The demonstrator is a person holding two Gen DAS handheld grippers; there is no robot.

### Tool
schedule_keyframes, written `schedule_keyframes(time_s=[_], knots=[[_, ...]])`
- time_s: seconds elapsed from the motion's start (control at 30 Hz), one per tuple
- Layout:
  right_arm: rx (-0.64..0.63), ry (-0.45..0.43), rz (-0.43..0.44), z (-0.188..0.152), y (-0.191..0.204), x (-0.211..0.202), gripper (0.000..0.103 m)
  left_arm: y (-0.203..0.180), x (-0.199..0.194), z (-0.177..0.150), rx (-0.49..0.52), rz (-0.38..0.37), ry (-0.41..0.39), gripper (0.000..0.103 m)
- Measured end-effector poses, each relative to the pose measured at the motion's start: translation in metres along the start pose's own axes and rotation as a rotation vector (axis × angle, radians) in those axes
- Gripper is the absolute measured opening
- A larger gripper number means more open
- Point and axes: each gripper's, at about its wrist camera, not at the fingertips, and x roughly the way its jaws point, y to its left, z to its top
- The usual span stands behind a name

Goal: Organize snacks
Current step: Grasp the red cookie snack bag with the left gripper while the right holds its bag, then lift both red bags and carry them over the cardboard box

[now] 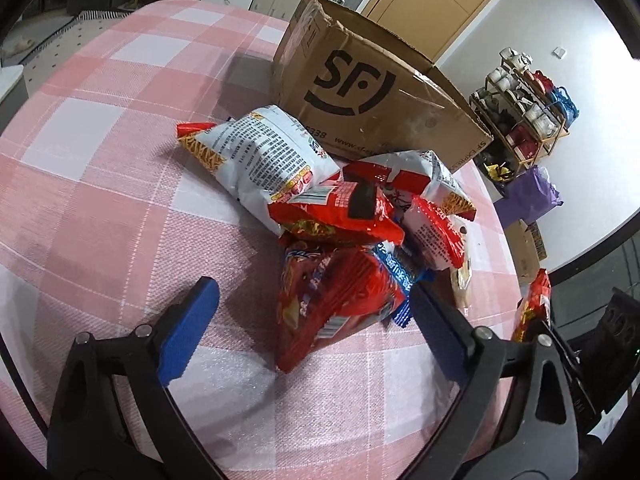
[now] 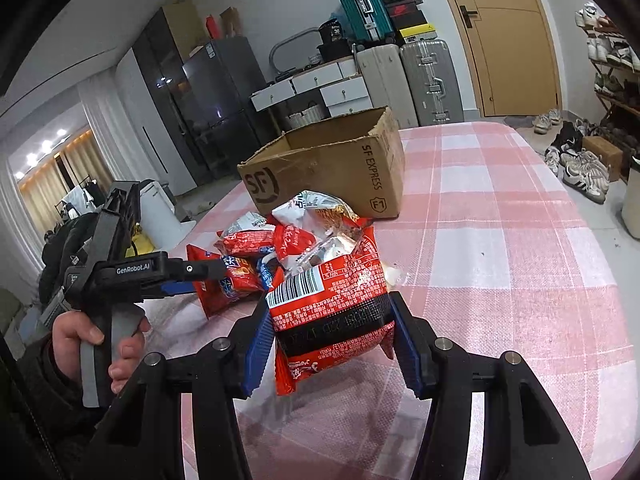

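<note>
A pile of snack bags (image 1: 352,208) lies on the pink checked tablecloth (image 1: 120,160) in front of an open SF cardboard box (image 1: 360,92). My left gripper (image 1: 316,320) stands open around a red snack bag (image 1: 332,304) at the near end of the pile. Its left pad is well clear of the bag and its right pad sits close to a blue wrapper edge. In the right wrist view my right gripper (image 2: 332,340) is shut on a red packet with a barcode (image 2: 328,300), held above the cloth. A hand (image 2: 80,336) holds the left gripper (image 2: 200,276) beside the pile (image 2: 280,240).
The box (image 2: 328,168) stands behind the pile with its top open. Bare cloth (image 2: 500,240) stretches right of the box. Off the table are suitcases (image 2: 428,80), white drawers (image 2: 320,84), a wooden door (image 2: 508,40) and a shoe rack (image 1: 524,120).
</note>
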Motion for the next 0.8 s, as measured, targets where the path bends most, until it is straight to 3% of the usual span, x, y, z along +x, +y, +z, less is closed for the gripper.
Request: schedule_keyframes(time_s=[0.13,0.17,0.2,0.3,0.37,0.6,0.7,0.8], knots=[[0.012,-0.005,0.003,-0.002,-0.003,-0.003,0.055,0.003,0.007,0.003,-0.002,-0.037,0.002,0.073],[0.014,-0.006,0.003,-0.002,-0.003,-0.003,0.055,0.003,0.008,0.004,0.003,-0.054,0.004,0.065],[0.014,-0.006,0.003,-0.002,-0.003,-0.004,0.055,0.002,0.009,0.003,0.006,-0.067,0.013,0.049],[0.013,-0.004,0.000,-0.003,-0.002,-0.005,0.055,0.000,0.009,0.002,0.032,-0.092,0.014,0.037],[0.015,-0.003,0.000,-0.002,-0.001,-0.006,0.055,0.001,0.008,0.003,0.027,-0.128,0.027,0.036],[-0.022,-0.023,-0.007,0.001,0.013,-0.013,0.055,-0.003,-0.012,-0.001,0.052,-0.126,-0.020,0.035],[-0.044,-0.038,-0.009,0.002,0.021,-0.017,0.055,-0.003,-0.024,-0.007,0.032,-0.188,-0.019,0.035],[-0.056,-0.049,-0.020,0.002,0.028,-0.023,0.055,-0.011,-0.039,-0.007,0.065,-0.199,-0.046,0.035]])
